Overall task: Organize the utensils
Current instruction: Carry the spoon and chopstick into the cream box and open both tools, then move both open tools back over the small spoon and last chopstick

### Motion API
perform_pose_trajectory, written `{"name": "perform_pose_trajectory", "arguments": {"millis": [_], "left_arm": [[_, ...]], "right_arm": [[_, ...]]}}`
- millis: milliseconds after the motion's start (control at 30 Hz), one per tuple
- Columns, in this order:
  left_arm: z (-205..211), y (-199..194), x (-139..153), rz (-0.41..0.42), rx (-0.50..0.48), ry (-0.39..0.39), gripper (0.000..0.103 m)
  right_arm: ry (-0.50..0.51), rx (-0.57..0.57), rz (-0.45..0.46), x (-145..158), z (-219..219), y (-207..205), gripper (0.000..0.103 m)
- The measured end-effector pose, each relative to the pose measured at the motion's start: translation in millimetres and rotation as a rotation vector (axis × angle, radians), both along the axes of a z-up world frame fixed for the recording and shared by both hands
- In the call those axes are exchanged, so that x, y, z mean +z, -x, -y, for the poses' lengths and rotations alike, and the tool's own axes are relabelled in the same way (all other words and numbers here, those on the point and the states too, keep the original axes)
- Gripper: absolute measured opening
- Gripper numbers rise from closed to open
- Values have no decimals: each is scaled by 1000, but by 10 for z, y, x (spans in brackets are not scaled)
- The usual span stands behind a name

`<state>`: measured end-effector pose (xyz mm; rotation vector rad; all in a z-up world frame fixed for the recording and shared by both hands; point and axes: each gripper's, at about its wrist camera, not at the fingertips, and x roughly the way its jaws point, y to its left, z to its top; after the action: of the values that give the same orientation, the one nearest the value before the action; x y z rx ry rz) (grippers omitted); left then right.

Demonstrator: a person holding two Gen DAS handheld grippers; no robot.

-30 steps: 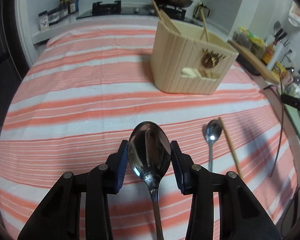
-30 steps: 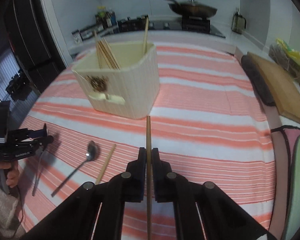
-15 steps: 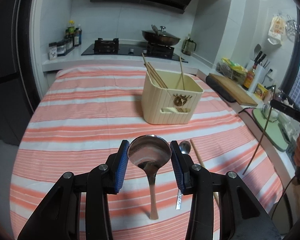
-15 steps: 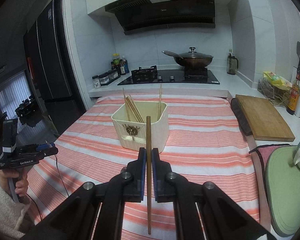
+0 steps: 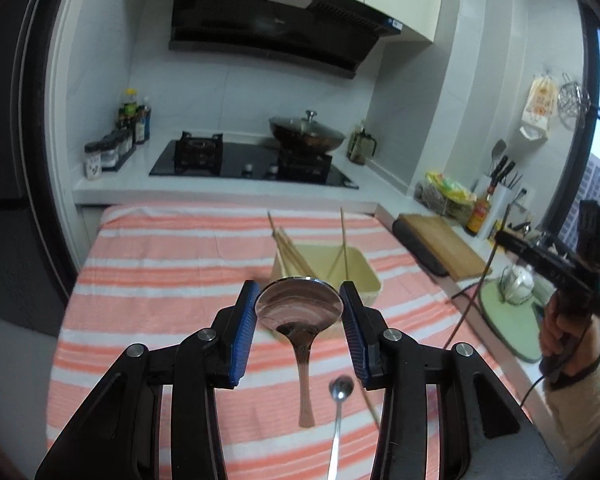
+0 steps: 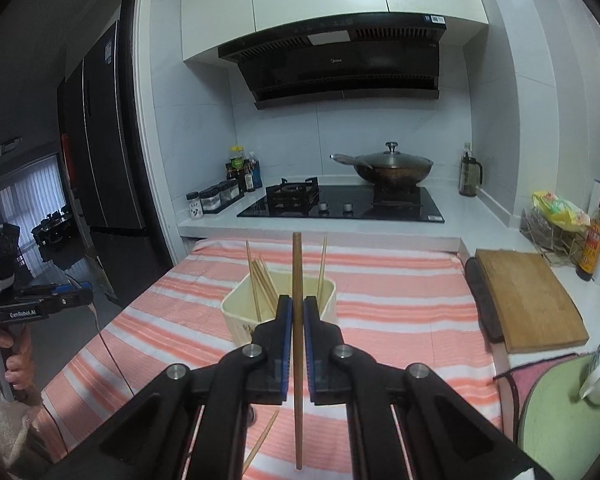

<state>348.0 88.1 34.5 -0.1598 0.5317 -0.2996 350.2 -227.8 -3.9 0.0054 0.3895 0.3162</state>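
Partly, the spoon (image 5: 300, 309) hides the utensil holder (image 5: 364, 276).

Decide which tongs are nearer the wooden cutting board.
Right. The right tongs hover just left of the cutting board; the left tongs hang past the cloth's opposite edge.

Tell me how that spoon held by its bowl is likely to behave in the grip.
The spoon is probably slippery: polished metal, pinched at its rounded bowl edges by the left gripper. With its handle hanging free below, it may swing or pivot. It looks rigid, so unlikely to bend.
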Motion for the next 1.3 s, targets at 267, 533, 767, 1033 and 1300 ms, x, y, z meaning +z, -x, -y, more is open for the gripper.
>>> {"name": "perform_pose_trajectory", "arguments": {"millis": [267, 533, 767, 1033, 1300], "left_arm": [[301, -879, 674, 165, 92, 57, 41], [717, -1875, -317, -102, 88, -34, 41], [920, -2178, -952, -298, 31, -61, 43], [630, -1090, -1102, -225, -65, -161, 95], [118, 38, -2350, -375, 57, -287, 98]], "right_arm": [[-47, 6, 215, 477, -289, -703, 6], [29, 34, 2, -315, -698, -1589, 6], [75, 37, -292, -972, -833, -2012, 9], [25, 8, -289, -1134, -428, -1149, 51], [143, -142, -420, -2186, 48, 365, 64]]}}
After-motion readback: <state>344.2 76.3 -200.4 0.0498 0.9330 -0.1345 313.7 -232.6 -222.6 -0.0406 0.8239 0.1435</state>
